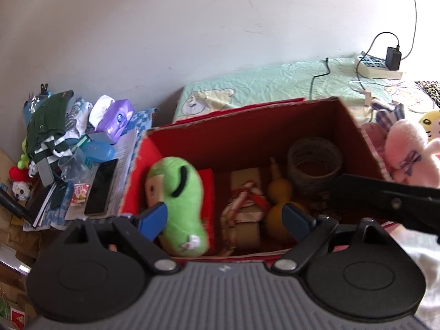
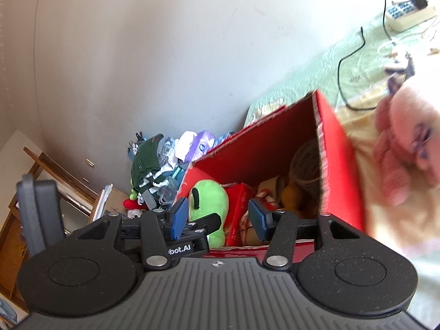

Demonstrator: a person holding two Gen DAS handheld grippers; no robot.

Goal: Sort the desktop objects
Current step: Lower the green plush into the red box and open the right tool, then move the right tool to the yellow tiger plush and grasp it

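A bed [image 1: 275, 82] with a pale green sheet is running along the white wall, and a red cardboard box [image 1: 247, 134] is sitting open in front of it, filling the middle of both wrist views. Inside the box, a green plush toy [image 1: 181, 206] is lying at the left end, against a flat red packet [image 1: 207, 192]; a bundle tied with red-and-white cord [image 1: 244, 209] is lying in the middle, a small yellow gourd [image 1: 277, 192] is standing just right of it, and a roll of tape [image 1: 313, 165] is resting in the far right corner. Just outside the box's right wall, a pink plush rabbit [image 1: 407, 154] is lying on the bed. To the left of the box, a cluttered tabletop [image 1: 121, 151] is carrying a purple tissue pack [image 1: 115, 121], a heap of green striped clothing [image 1: 49, 126] and a black phone [image 1: 101, 187]. A white power strip [image 1: 379, 67] with a black charger plugged in is lying at the bed's far end. The left tongs [image 1: 225, 217] are hanging spread wide and empty over the box's near edge, the left blue pad beside the green plush toy. The right tongs [image 2: 218, 217] are likewise standing apart, gripping nothing, above the same near edge.
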